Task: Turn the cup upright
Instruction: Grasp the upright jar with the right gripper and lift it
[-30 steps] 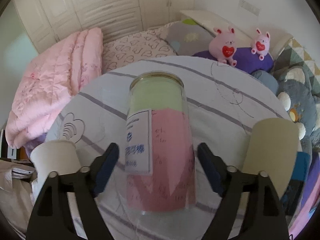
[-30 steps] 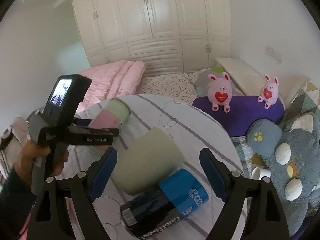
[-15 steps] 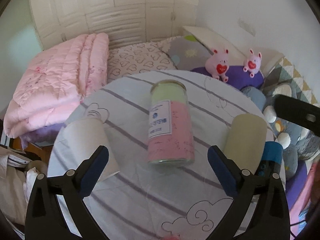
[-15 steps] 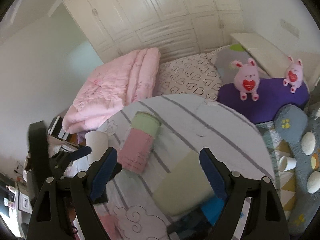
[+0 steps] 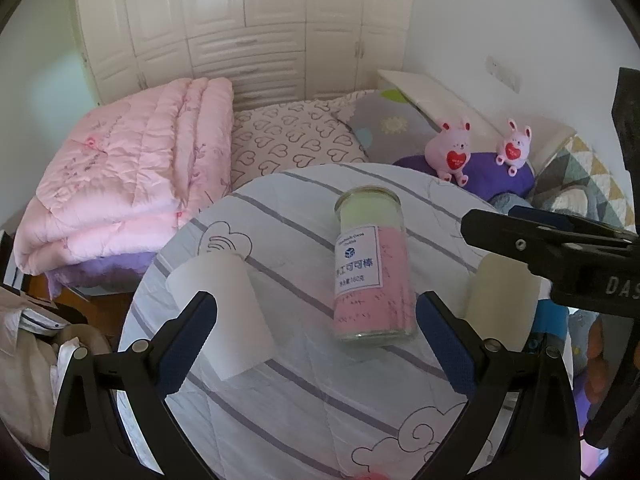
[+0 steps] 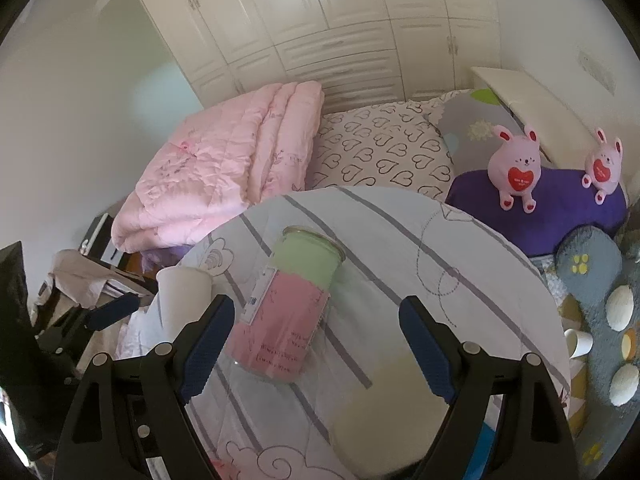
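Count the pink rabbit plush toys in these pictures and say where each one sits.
2. The larger pink rabbit plush sits on the purple cushion beyond the round table; the smaller pink rabbit plush sits to its right on the same cushion. Others may be hidden.

Round table's cloth (image 5: 304,392): showing pale blue-white with grey stripes and outlined cloud doodles.
Clear cylindrical jar (image 5: 370,268): showing a green band above a pink one, wearing a white label with blue print.
Plain paper cup on its side (image 5: 224,312): looking white.
Second paper cup lying by the right gripper (image 6: 390,412): looking cream-yellow.
Gripper finger pads (image 6: 206,346): showing dark blue on black frames.
Folded quilt (image 5: 120,184): showing pink.
Pillow beside it (image 6: 384,152): showing white with dark heart outlines.
Two plush rabbits (image 6: 516,166): showing pink, carrying red hearts.
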Demonstrator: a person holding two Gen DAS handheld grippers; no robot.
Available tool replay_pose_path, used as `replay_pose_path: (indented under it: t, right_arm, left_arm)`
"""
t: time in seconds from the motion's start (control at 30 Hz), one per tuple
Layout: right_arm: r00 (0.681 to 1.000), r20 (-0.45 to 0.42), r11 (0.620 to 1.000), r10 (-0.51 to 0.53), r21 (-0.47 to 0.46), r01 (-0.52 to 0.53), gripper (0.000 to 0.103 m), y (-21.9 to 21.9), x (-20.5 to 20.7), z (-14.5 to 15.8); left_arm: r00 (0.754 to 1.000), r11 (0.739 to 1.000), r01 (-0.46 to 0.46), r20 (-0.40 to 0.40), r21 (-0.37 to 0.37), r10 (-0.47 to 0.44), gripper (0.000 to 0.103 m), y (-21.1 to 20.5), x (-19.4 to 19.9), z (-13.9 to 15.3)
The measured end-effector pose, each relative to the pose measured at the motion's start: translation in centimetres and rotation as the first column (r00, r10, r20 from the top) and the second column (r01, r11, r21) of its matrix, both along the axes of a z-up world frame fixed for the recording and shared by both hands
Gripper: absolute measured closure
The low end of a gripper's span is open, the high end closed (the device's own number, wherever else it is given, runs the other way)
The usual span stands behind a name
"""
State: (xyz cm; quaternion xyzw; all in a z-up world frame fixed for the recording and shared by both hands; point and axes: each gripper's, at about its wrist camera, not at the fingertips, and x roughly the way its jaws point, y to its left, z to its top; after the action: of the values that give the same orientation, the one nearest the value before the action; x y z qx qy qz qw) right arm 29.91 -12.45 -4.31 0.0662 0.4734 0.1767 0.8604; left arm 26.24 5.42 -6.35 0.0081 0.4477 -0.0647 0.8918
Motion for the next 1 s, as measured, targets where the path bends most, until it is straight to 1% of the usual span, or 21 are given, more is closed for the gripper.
replay_pose_path:
  t: [0.07,0.2,0.3,0.47,0.53,0.6,0.67,0.77,0.87,0.9,0.93,0.97,1.0]
  right_arm:
    - [1.000,0.000,1.000,0.001,-0.016,-0.001,0.017,0.4,0.3,-0.2]
    - [1.000,-0.021,1.000,0.002,-0.015,-0.002,0.017,0.9,1.3,-1.0]
    - [0.999,-0.040,1.000,0.009,-0.011,-0.009,0.017,1.3,2.1,-1.6]
    - [0.995,-0.102,1.000,0.016,0.013,-0.015,0.017,2.2,3.8,-3.1]
    - [0.990,-0.142,1.000,0.018,0.023,-0.015,0.017,2.6,4.7,-3.8]
    - [0.983,-0.185,0.999,0.018,0.032,-0.012,0.017,2.8,5.6,-4.6]
    - [0.969,-0.248,0.998,0.022,0.055,-0.009,0.017,3.0,6.6,-5.7]
    - [0.953,-0.300,0.998,0.030,0.059,-0.013,0.018,3.5,7.7,-6.9]
    - [0.936,-0.351,0.998,0.038,0.054,-0.020,0.018,4.1,8.6,-8.2]
    - [0.929,-0.368,0.997,0.041,0.080,-0.013,0.018,4.2,9.0,-8.6]
    - [0.923,-0.381,0.996,0.046,0.093,-0.011,0.018,4.2,9.1,-8.9]
    - [0.912,-0.408,0.994,0.050,0.112,-0.005,0.018,4.3,9.5,-9.5]
    - [0.908,-0.417,0.992,0.051,0.124,0.002,0.018,4.3,9.6,-9.8]
  left_arm:
    - [1.000,1.000,-0.001,0.003,0.004,0.001,0.002,0.1,0.1,-0.1]
    - [1.000,1.000,-0.001,0.006,0.012,0.001,0.002,0.2,0.7,-0.2]
    - [1.000,1.000,-0.001,-0.006,0.016,0.001,0.002,0.4,1.3,-0.5]
    - [1.000,1.000,0.003,-0.025,0.023,-0.002,0.002,0.5,2.3,-1.2]
    - [0.999,0.999,0.006,-0.041,0.037,-0.005,0.002,0.6,2.8,-1.6]
    - [0.999,0.999,0.013,-0.051,0.048,-0.010,0.002,0.6,3.2,-2.0]
    - [0.998,0.998,0.017,-0.065,0.065,-0.013,0.002,0.4,3.5,-2.3]
    - [0.996,0.994,0.036,-0.080,0.104,-0.028,0.002,0.0,4.0,-3.0]
    - [0.995,0.993,0.052,-0.095,0.102,-0.042,0.002,-0.2,4.4,-3.4]
    - [0.993,0.992,0.062,-0.105,0.107,-0.051,0.002,-0.3,4.6,-3.6]
    - [0.993,0.992,0.066,-0.104,0.110,-0.054,0.000,-0.4,4.7,-3.7]
    - [0.993,0.991,0.068,-0.101,0.111,-0.057,0.000,-0.5,4.8,-3.7]
    - [0.993,0.991,0.073,-0.101,0.108,-0.062,0.000,-0.6,4.9,-3.7]
